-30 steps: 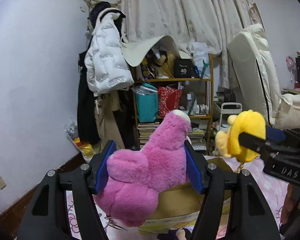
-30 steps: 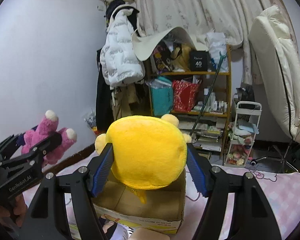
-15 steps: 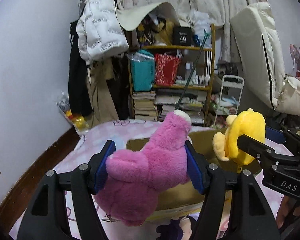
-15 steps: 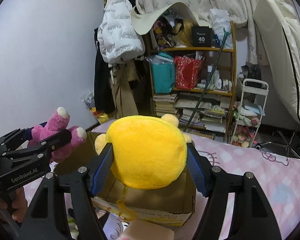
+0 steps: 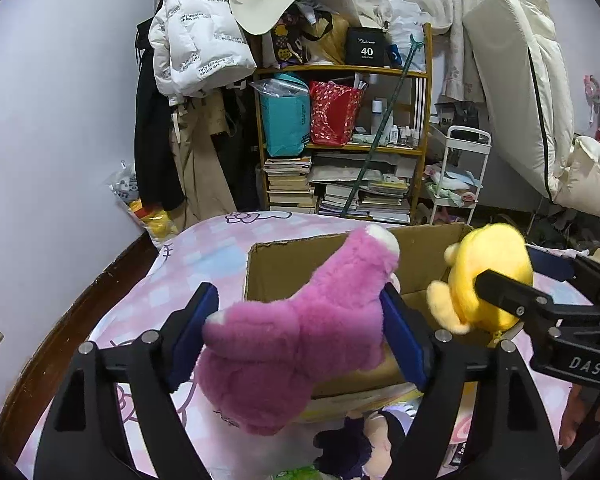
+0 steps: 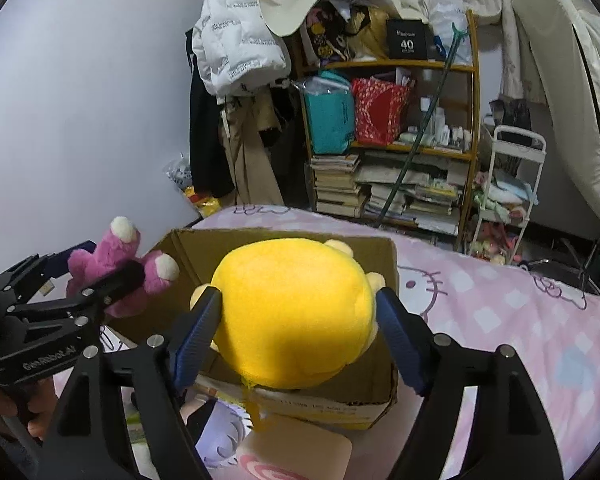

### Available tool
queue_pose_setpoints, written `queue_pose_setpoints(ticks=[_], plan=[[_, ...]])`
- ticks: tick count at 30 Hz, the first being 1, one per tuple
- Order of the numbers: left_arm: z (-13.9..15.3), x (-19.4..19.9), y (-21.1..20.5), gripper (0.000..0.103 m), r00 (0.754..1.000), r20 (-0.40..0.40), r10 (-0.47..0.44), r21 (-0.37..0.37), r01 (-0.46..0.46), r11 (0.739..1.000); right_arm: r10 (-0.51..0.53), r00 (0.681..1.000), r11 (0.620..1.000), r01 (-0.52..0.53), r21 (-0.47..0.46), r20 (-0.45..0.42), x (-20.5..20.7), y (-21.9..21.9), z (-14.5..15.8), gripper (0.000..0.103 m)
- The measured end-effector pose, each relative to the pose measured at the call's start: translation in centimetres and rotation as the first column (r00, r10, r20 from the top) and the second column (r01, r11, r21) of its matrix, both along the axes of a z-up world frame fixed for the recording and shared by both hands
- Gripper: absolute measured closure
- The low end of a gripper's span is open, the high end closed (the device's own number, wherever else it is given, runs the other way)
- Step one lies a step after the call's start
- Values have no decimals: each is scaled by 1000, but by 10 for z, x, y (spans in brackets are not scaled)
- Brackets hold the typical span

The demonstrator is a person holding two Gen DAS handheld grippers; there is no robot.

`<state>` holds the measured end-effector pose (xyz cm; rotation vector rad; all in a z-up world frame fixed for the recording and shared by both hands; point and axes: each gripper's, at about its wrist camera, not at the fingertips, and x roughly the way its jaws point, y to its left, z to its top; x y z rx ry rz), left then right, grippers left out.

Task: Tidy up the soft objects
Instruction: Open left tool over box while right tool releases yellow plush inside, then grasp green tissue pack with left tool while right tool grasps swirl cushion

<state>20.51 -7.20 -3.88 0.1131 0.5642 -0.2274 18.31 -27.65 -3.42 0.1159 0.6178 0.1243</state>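
My left gripper (image 5: 300,336) is shut on a pink plush toy (image 5: 296,336) with white-tipped limbs, held over the near left corner of an open cardboard box (image 5: 300,256). My right gripper (image 6: 298,340) is shut on a round yellow plush toy (image 6: 296,312), held above the same box (image 6: 284,240). The yellow toy (image 5: 488,280) shows at the right of the left wrist view, and the pink toy (image 6: 116,264) at the left of the right wrist view. The box stands on a pink patterned bedsheet (image 6: 520,320).
A purple-haired doll (image 5: 356,444) and other soft items lie on the bed in front of the box. A cluttered wooden shelf (image 5: 340,136), hanging coats (image 5: 196,48), a white trolley (image 5: 460,172) and a leaning mattress (image 5: 520,80) stand behind the bed.
Both grippers have tilted downward and come lower over the box with their toys. The bed and the box opening now show in both views.
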Motion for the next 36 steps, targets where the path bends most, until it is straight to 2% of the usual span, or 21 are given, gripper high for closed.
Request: queue_pose_setpoints(ticks=[5, 7, 10, 17, 19, 24, 27, 31, 36], plan=[[0, -2, -2, 21, 1000, -13, -6, 16, 6, 1000, -3, 1000, 1000, 4, 13, -31, -1, -3, -4, 19], [0, -3, -4, 16, 1000, -10, -4, 26, 4, 1000, -1, 999, 1000, 2, 11, -32, -2, -3, -2, 14], [1, -3, -6, 15, 1000, -1, -5, 34, 5, 999, -9, 1000, 1000, 9, 19, -19, -5, -4, -1, 10], [0, -5, -3, 15, 1000, -15, 13, 28, -12, 1000, -17, 1000, 1000, 17, 18, -8, -8, -2, 3, 9], [2, -6, 0, 15, 1000, -24, 20, 21, -19, 1000, -24, 1000, 1000, 24, 12, -4, -11, -1, 5, 0], [9, -17, 9, 15, 999, -35, 31, 7, -31, 1000, -27, 1000, 999, 27, 22, 14, -23, 2, 10, 0], [14, -27, 15, 8, 998, -41, 39, 26, -38, 999, -29, 999, 999, 29, 22, 13, -30, 3, 14, 0], [17, -38, 24, 8, 997, -61, 41, 65, -37, 997, -45, 999, 999, 45, 30, 19, -41, 2, 20, 0], [18, -47, 36, 8, 992, -111, 62, 73, -54, 996, -61, 998, 997, 60, 44, 25, -52, 0, 25, 0]])
